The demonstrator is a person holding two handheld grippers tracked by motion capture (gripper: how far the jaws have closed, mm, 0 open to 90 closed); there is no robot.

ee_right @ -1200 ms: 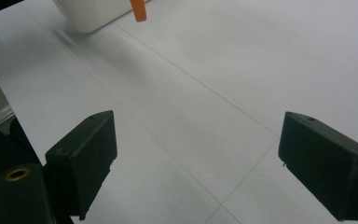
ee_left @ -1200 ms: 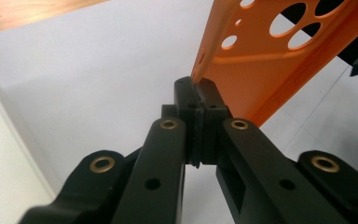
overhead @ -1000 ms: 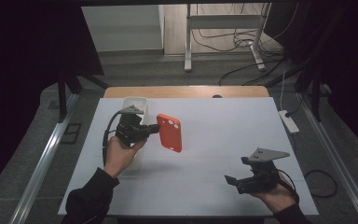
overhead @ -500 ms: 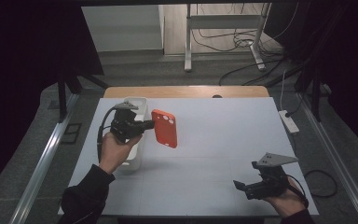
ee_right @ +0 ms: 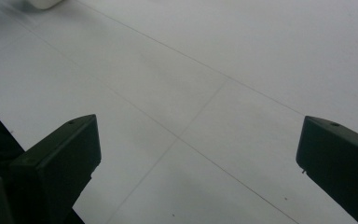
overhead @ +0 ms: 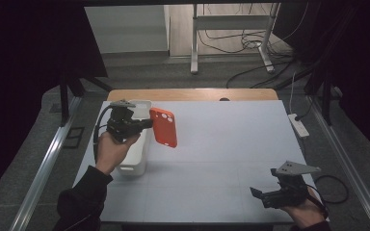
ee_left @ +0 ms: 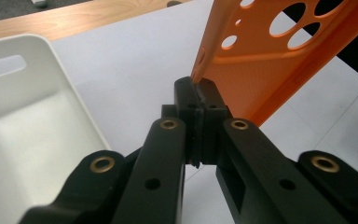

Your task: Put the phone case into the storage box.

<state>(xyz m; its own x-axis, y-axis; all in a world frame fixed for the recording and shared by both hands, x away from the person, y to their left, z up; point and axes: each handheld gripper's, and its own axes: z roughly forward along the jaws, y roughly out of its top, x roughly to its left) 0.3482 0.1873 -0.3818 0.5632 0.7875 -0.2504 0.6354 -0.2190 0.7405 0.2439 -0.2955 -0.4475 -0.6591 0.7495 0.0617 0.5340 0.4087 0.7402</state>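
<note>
Orange perforated plastic case (overhead: 164,127) sits pinched edgewise in left tongs (overhead: 149,123); right tongs (overhead: 256,193) just spread wide, empty.

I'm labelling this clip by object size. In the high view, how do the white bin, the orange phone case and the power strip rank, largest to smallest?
1. White bin, partly hidden by the left hand.
2. Orange phone case, held up nearer the camera, so it may look bigger than it is.
3. Power strip.

A matt orange plastic phone case (overhead: 164,127), smooth and pierced with round holes, juts from the matt black plastic left gripper (overhead: 144,124) with brass-coloured rivets. At 9 o'clock, a glossy white plastic bin (overhead: 136,154) sits on the smooth matt-white counter (overhead: 231,144), edged with wood at 12 o'clock.
</note>
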